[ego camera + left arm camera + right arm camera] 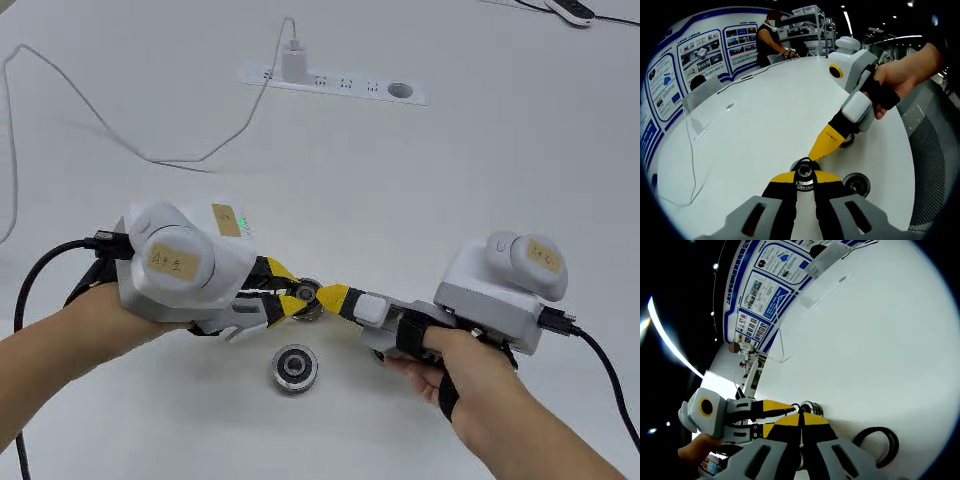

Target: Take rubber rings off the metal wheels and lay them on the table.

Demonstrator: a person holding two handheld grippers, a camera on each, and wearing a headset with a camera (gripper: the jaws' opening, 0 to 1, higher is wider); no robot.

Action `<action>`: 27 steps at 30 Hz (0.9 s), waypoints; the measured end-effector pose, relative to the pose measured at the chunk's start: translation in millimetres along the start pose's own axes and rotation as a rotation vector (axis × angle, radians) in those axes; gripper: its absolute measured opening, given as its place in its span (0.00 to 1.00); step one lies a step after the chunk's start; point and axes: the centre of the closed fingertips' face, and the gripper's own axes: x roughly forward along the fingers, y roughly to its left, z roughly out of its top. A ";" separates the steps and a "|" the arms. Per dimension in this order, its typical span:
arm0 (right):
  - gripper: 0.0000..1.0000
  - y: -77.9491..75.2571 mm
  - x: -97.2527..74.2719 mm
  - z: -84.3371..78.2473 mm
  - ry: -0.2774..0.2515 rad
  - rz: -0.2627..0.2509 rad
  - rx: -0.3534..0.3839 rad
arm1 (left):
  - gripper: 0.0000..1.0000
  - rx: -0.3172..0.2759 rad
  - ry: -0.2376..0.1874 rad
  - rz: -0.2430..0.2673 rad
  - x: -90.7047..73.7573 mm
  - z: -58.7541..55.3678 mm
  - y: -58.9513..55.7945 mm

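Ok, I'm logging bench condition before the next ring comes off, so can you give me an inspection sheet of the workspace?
Surface: white table, clean where visible.
Job's things: metal wheel held in the jaws; second wheel lying on the table; loose rubber ring lying on it.
Clutter: nothing seen.
Grippers: left gripper shut on the held wheel; right gripper shut, tips at that wheel's rim.
Cables: white lead from a charger in a power strip; black cables to the grippers.
Surroundings: poster wall; a person at the table's far end.
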 end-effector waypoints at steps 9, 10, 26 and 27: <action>0.00 1.3 -6.9 4.8 -0.014 -0.032 -0.045 | 0.14 -0.006 -0.037 0.022 -7.1 13.8 0.0; 0.00 1.7 -7.6 5.2 -0.015 -0.036 -0.056 | 0.14 -0.006 -0.039 0.022 -7.4 14.5 -0.9; 0.01 2.7 -19.1 9.4 -0.013 -0.116 -0.159 | 0.15 -0.004 -0.088 0.021 -12.5 26.8 -4.2; 0.01 2.3 -20.3 9.5 -0.012 -0.122 -0.158 | 0.16 -0.005 -0.092 0.023 -13.4 27.5 -4.2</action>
